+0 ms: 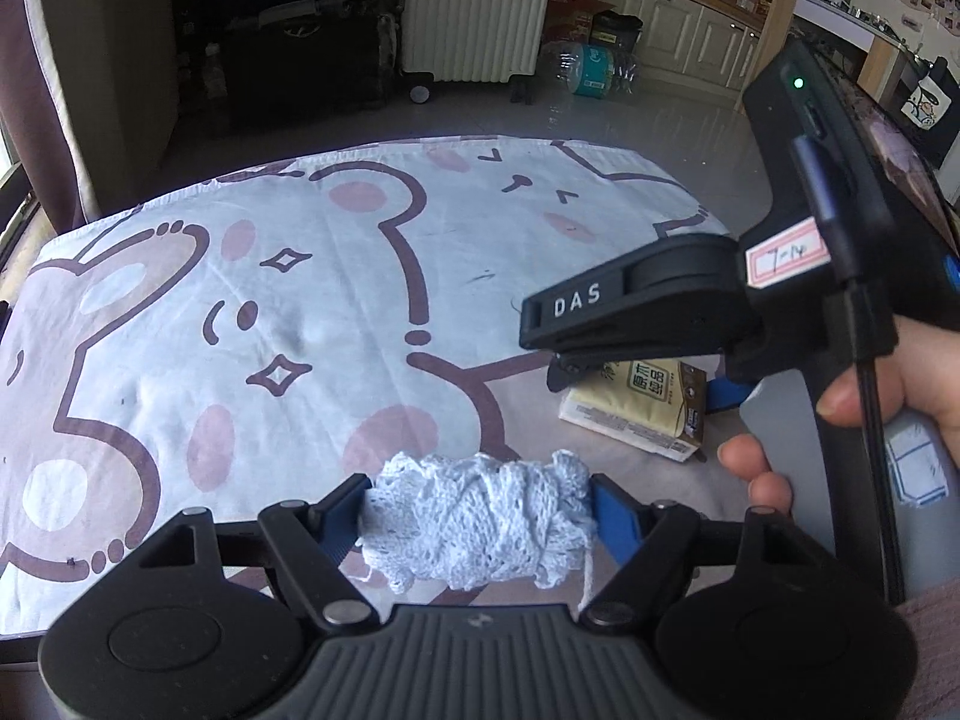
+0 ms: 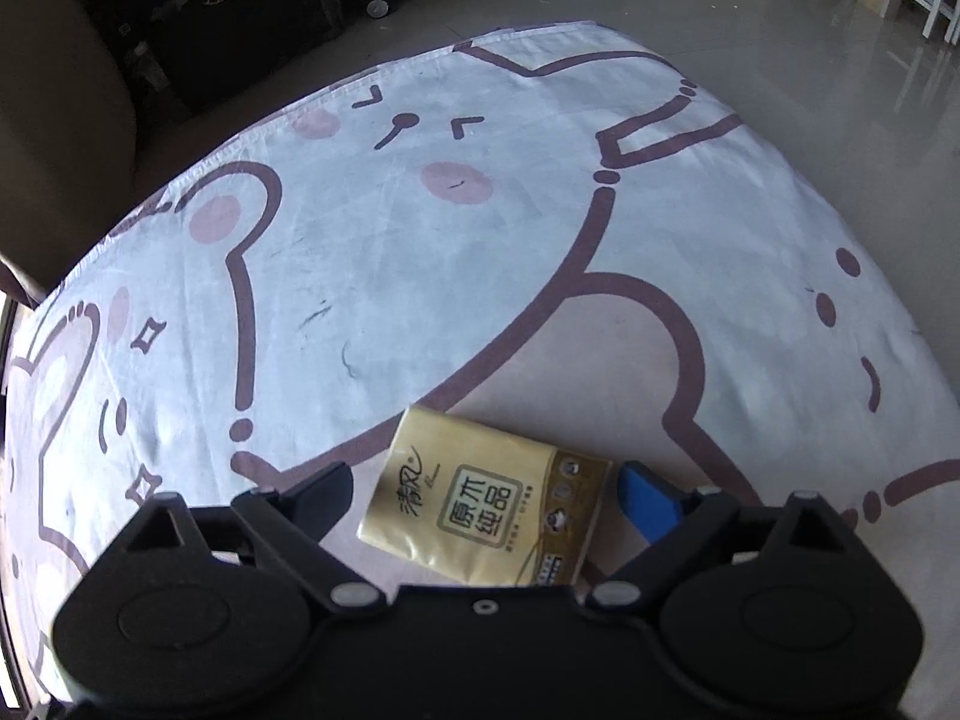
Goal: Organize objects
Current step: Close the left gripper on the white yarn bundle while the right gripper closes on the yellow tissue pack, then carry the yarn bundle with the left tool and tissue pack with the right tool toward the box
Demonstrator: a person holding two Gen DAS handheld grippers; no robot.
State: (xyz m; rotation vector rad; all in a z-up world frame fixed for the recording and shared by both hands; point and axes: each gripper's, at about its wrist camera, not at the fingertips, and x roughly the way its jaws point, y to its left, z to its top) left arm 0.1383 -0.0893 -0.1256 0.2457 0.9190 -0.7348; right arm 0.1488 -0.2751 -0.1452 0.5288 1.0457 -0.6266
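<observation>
item: left gripper (image 1: 480, 516), clamped on pale blue knitted bundle (image 1: 480, 525), held above cartoon-print cloth (image 1: 240, 300).
item: right gripper (image 2: 486, 498), fingers apart, straddling yellow tissue pack (image 2: 480, 501) lying flat on cloth (neither pad seems to touch it).
step, judged: bundle lifted, pack about to be gripped.
next calls for: closing squarely across pack's sides, then lifting.
unclear: destination not shown; pack's near edge hidden by gripper body; bundle's underside unseen.
</observation>
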